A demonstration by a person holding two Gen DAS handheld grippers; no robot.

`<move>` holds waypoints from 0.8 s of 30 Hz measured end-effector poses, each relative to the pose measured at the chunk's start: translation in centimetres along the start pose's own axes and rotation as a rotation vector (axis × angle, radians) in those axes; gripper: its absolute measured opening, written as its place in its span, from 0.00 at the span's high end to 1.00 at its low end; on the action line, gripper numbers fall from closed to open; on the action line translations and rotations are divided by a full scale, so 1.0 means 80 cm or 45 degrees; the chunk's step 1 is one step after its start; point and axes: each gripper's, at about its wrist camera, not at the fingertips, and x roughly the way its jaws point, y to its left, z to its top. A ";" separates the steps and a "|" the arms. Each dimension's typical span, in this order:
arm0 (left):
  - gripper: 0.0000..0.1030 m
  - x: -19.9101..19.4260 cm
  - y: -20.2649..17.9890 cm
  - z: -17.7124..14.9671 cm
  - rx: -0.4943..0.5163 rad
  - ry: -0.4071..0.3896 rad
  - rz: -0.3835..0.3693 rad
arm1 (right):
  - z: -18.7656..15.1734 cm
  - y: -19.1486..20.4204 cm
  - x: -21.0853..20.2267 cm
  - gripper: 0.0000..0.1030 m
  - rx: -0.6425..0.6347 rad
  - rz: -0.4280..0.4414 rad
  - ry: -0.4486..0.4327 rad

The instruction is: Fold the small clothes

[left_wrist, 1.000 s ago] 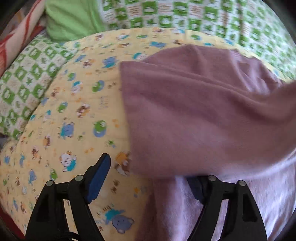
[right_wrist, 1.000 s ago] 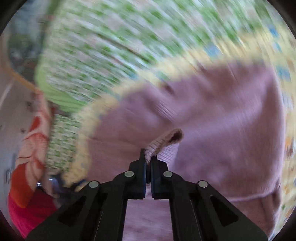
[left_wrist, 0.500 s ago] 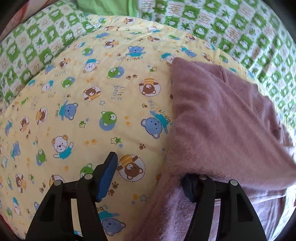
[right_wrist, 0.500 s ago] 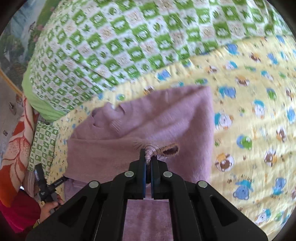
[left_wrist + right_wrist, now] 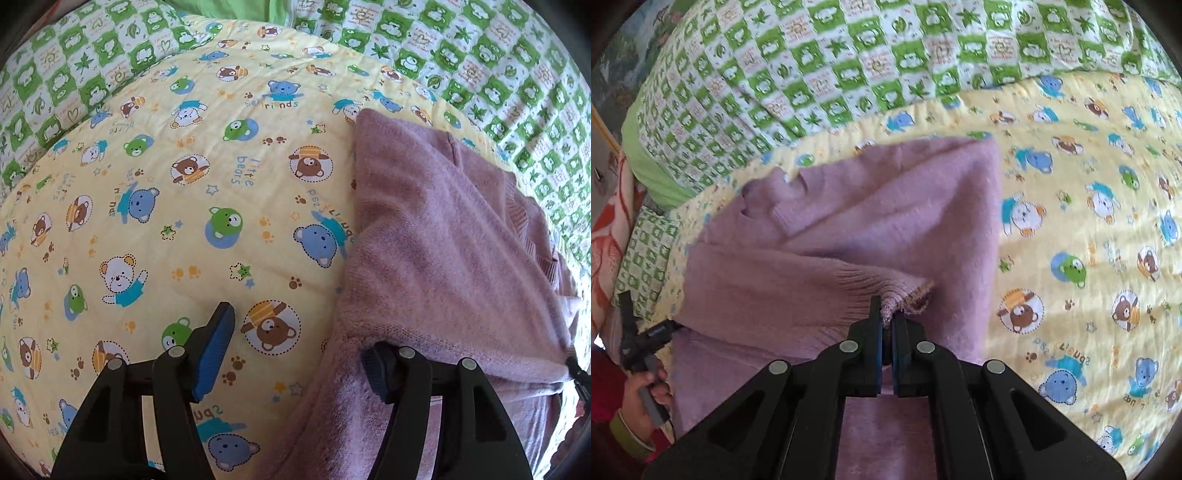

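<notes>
Sweater (image 5: 849, 236) first: the mauve knit lies on the yellow bear-print blanket (image 5: 184, 206), partly folded, with one sleeve drawn across the body. Your right gripper (image 5: 887, 321) is clamped tight on the ribbed cuff (image 5: 905, 295) of that sleeve, the cuff bunched between the two pads and its open end poking out just to the right of them. The sleeve runs from the cuff off to the left across the sweater's front, and the collar sits farther up, near the blanket's edge.

Your left gripper (image 5: 299, 354) stands with its jaws apart. One blue pad (image 5: 216, 350) hangs over bare blanket beside a brown bear print; the other finger is tucked under the sweater's folded edge, with knit draped over its tip. Nothing is pinched between them. Those jaws have just been narrowing a little, with the sweater's edge lying between the pads but not squeezed.

Beyond the blanket you can see the green-and-white checked quilt (image 5: 849, 66). In the right wrist view, your left hand (image 5: 646, 387) shows at the lower left, wrapped around the handle of its gripper.
</notes>
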 end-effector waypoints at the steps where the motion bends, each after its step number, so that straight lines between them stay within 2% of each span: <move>1: 0.36 0.003 -0.003 0.002 0.013 0.001 0.005 | -0.004 -0.004 0.005 0.96 0.001 -0.018 0.015; 6: 0.35 0.006 -0.006 0.003 0.060 0.013 0.003 | -0.016 -0.009 0.021 0.94 -0.019 -0.083 0.057; 7: 0.35 0.005 -0.006 0.003 0.065 0.018 -0.003 | -0.016 -0.010 0.021 0.89 -0.008 -0.081 0.060; 12: 0.35 -0.010 0.006 -0.008 0.112 0.047 -0.044 | -0.015 -0.001 0.009 0.78 -0.011 -0.128 0.077; 15: 0.36 -0.023 0.017 -0.018 0.131 0.066 -0.084 | -0.017 0.006 -0.012 0.64 -0.011 -0.165 0.026; 16: 0.37 -0.031 0.021 -0.022 0.138 0.073 -0.101 | -0.016 0.009 -0.021 0.62 -0.006 -0.175 0.000; 20: 0.37 -0.073 0.024 -0.030 0.133 0.028 -0.200 | -0.009 0.029 -0.044 0.62 -0.002 -0.094 -0.086; 24: 0.34 -0.095 -0.013 -0.014 0.157 -0.035 -0.352 | 0.002 0.068 -0.026 0.62 -0.052 0.091 -0.047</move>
